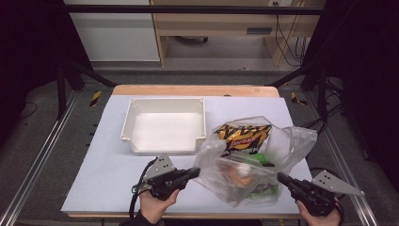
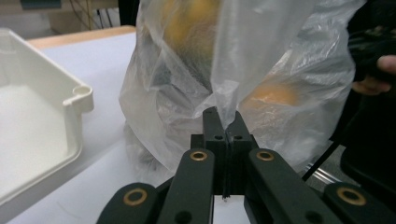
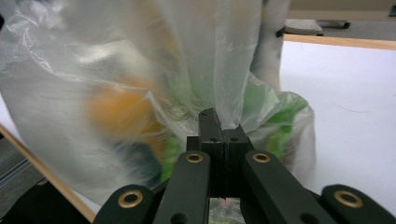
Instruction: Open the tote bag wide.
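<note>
A clear plastic bag [image 1: 256, 157] lies on the right half of the table, holding a yellow-and-black snack packet [image 1: 242, 134], something orange and green items. My left gripper [image 1: 195, 173] is at the bag's left edge, shut on a fold of the film [image 2: 224, 112]. My right gripper [image 1: 281, 178] is at the bag's right front corner, jaws closed on the film [image 3: 224, 116] too. Through the plastic bag [image 2: 261, 70] I see blurred orange and yellow shapes; the bag [image 3: 116, 93] shows orange and green patches in the right gripper view.
An empty white tray [image 1: 164, 123] stands at the table's middle, left of the bag; its rim [image 2: 77, 95] is close to my left gripper. The table has a white sheet [image 1: 103, 160] over it and a wooden front edge [image 3: 42, 172]. Metal rails flank both sides.
</note>
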`<state>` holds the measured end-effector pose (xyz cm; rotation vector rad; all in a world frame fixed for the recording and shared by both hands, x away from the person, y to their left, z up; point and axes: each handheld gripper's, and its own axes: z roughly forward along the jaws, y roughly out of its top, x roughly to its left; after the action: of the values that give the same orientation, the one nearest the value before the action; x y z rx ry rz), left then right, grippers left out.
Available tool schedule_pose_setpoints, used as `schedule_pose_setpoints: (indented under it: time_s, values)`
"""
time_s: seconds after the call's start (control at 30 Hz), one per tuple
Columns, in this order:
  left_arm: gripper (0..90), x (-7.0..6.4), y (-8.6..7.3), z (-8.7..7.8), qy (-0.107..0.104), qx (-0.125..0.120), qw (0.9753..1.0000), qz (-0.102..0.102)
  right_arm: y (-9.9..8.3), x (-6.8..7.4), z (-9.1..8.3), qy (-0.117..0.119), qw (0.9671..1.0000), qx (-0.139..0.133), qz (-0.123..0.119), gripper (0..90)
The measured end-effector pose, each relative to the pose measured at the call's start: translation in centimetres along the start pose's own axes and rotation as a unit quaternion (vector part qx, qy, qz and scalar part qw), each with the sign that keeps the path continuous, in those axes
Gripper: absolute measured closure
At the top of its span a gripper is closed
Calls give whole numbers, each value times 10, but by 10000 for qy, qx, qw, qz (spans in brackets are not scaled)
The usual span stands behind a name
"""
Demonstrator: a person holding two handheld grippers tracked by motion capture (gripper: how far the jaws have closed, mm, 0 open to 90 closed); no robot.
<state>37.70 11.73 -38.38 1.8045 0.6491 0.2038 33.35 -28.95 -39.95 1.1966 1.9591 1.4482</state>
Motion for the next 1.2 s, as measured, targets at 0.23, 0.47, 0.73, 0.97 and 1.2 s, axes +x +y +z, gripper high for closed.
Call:
schedule_pose_setpoints:
  time_s: [0.23, 0.47, 0.73, 0.97, 1.2]
  values:
    - [900, -7, -31, 11, -99, 585, 9982, 73, -17, -7, 8, -120, 9988, 455, 130, 900]
    - [900, -3, -54, 31, -75, 1040, 9946, 7, -24, -8, 17, -298, 9964, 771, 205, 900]
    - [900, 10, -66, 48, 228, 1328, 9908, -156, -38, -15, 34, -743, 9891, 1254, 220, 900]
    - [900, 16, -74, 63, 343, 1530, 9875, -186, -41, -18, 35, -832, 9877, 1289, 294, 900]
    - [900, 14, -72, 63, 284, 1483, 9882, -241, -38, -23, 25, -940, 9876, 1208, 352, 900]
